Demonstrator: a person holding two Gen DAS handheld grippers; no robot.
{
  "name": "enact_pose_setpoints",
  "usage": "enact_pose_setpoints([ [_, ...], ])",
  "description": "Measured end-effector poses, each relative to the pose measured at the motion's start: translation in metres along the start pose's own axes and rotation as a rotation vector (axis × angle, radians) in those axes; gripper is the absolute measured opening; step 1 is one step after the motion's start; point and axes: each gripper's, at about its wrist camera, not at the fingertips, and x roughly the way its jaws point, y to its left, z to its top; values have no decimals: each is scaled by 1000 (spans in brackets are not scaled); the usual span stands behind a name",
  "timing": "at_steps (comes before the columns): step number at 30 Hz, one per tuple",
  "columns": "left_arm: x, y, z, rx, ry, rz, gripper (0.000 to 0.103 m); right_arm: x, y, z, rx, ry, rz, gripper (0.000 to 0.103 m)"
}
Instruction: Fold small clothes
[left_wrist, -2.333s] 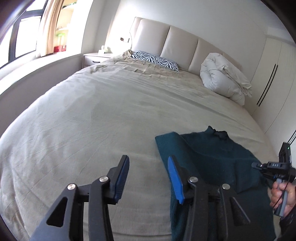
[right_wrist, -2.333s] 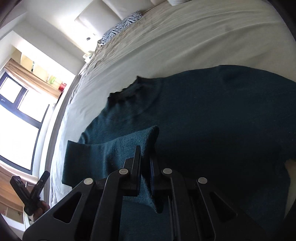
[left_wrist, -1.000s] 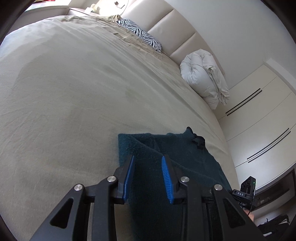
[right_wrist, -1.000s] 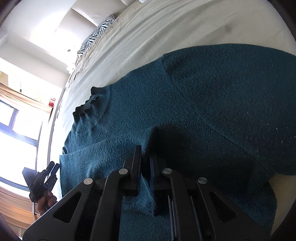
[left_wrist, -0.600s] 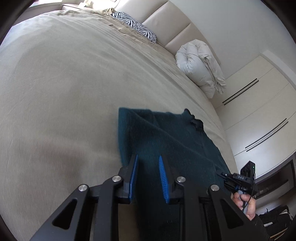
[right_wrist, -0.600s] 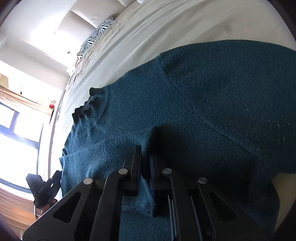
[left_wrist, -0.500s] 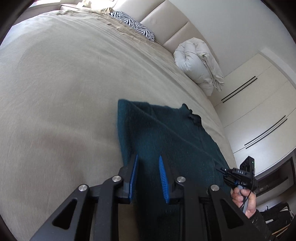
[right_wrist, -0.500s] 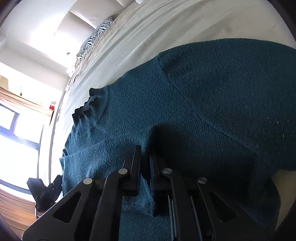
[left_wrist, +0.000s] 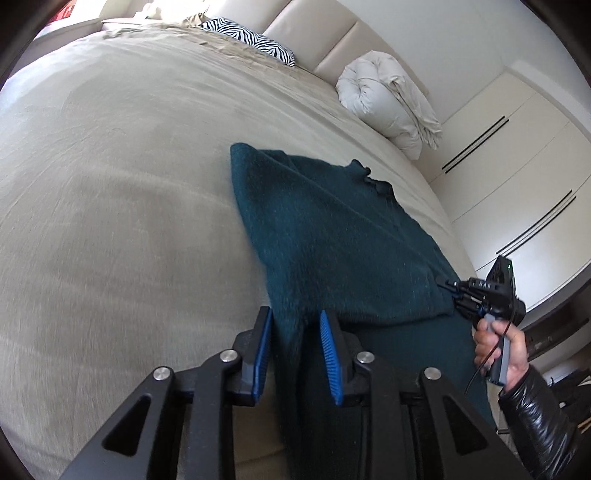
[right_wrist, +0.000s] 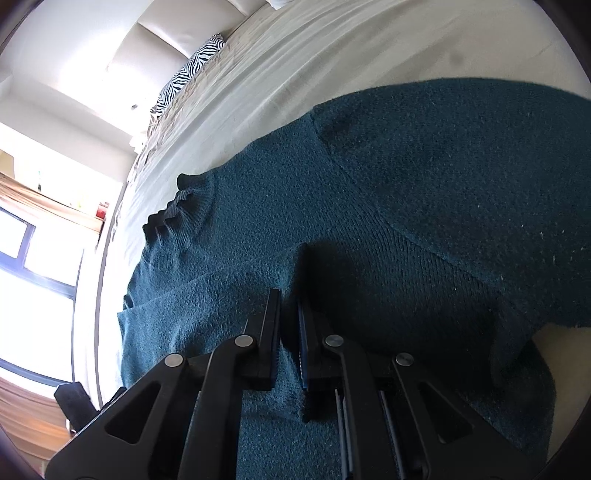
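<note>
The left wrist view shows a wide bed under a beige cover (left_wrist: 110, 206), and everything here is placed against it. Toward its near right side lies a dark teal knitted sweater (left_wrist: 332, 236), spread flat with its ribbed collar (right_wrist: 177, 210) pointing at the headboard end and one side already turned in over the body. A rolled white duvet (left_wrist: 384, 103) sits at the bed's far right corner, a zebra-striped pillow (left_wrist: 251, 37) at its head.

The right gripper (right_wrist: 290, 332) is clamped tight on a raised fold of the sweater, well inside the bed's edge. The left gripper (left_wrist: 295, 350) hovers at the sweater's left border, where knit meets cover; its blue pads (left_wrist: 328, 354) stand a little apart with a ridge of fabric between them, not visibly pressing on it, and have just parted slightly.

The step in hand looks like the lengthwise fold. Next, the left gripper likely needs to close on that border, then both should lift and carry the fabric across evenly, keeping the edge straight.
</note>
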Motion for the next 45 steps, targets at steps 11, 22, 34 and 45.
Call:
enact_pose_setpoints([
  [11, 9, 0, -8, 14, -6, 17, 28, -8, 18, 10, -45, -49, -75, 7],
  [22, 9, -2, -16, 24, -15, 19, 29, -30, 37, 27, -113, -149, -76, 5],
  [34, 10, -4, -18, 22, -19, 18, 29, -10, 26, 27, -107, -50, -106, 13],
  [45, 9, -5, -17, 21, -21, 15, 29, 14, 37, 16, -177, 12, -161, 16],
])
